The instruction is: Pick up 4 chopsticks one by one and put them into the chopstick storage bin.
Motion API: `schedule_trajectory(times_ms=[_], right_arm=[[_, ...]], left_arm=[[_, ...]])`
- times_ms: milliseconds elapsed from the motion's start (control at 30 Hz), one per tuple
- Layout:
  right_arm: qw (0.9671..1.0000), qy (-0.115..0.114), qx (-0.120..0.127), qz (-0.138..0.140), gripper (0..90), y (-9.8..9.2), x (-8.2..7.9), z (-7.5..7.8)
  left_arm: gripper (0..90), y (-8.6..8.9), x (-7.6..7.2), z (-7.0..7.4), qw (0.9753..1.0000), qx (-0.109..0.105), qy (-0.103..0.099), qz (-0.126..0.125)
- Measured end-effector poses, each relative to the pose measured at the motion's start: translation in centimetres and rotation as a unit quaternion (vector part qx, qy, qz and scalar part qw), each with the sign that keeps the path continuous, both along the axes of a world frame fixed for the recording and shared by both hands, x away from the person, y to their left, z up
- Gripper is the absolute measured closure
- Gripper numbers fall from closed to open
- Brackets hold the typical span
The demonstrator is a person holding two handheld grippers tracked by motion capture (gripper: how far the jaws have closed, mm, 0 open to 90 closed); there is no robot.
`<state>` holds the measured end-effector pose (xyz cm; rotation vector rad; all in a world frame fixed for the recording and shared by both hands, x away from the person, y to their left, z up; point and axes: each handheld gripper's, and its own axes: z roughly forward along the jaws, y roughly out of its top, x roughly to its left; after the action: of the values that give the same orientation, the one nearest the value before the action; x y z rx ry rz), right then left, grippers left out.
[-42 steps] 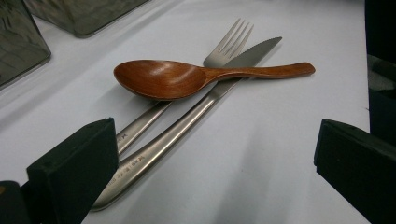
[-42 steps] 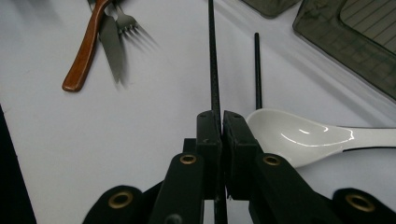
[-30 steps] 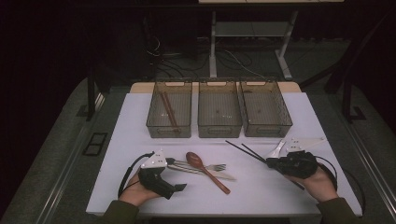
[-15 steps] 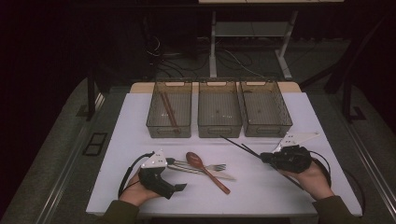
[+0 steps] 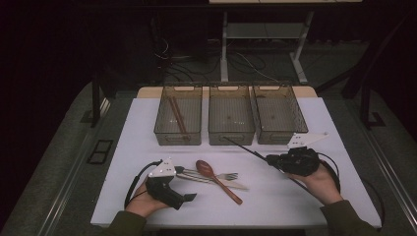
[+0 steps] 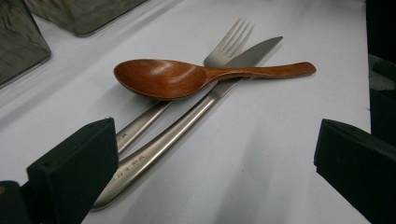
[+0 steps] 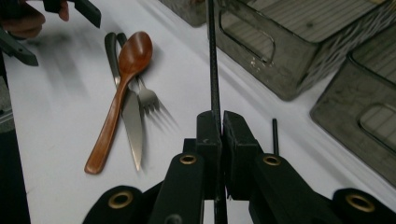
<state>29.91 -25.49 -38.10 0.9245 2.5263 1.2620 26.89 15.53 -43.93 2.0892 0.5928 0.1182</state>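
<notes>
Fingers (image 7: 208,140) of right gripper (image 7: 219,133) clamp one black chopstick (image 7: 214,70), raised over the table (image 5: 319,123) before the bins; left gripper (image 6: 215,172) gapes wide, empty, facing the wooden spoon (image 6: 187,77).

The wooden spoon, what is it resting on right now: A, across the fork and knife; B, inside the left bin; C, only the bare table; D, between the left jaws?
A: in the left gripper view the wooden spoon lies across the fork and the knife on the table.
</notes>
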Motion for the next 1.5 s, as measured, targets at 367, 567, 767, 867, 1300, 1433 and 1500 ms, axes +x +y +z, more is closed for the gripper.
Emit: schedule_trajectory(times_ms=[367,567,767,867,1300,1433,1500], right_arm=[[0.9999,-0.007,0.011,0.008,85.9,2.7,1.3,0.6],[0.9998,-0.011,0.009,0.010,85.8,4.2,2.2,0.8],[0.9999,-0.012,0.008,0.008,85.9,5.6,3.0,1.1],[0.9999,-0.011,0.005,0.004,85.8,6.3,3.4,1.2],[1.0000,-0.008,0.001,-0.004,85.8,9.3,5.6,2.0],[0.9998,-0.005,-0.005,-0.017,85.8,10.2,6.4,2.3],[0.9998,-0.005,-0.006,-0.018,85.8,10.5,6.7,2.4]], left_arm=[[0.0,0.0,0.0,0.0,1.0000,0.000,-0.003,-0.004],[0.0,0.1,0.0,0.0,1.0000,0.000,-0.003,-0.004],[0.0,0.0,0.0,0.0,1.0000,-0.001,-0.001,-0.002],[0.0,0.1,0.0,0.1,1.0000,-0.001,-0.001,-0.001],[0.0,0.1,0.1,0.1,1.0000,-0.002,-0.005,-0.006],[0.0,0.1,0.0,0.1,1.0000,-0.002,-0.005,-0.007],[0.0,0.1,0.0,0.1,1.0000,-0.003,-0.004,-0.007]])
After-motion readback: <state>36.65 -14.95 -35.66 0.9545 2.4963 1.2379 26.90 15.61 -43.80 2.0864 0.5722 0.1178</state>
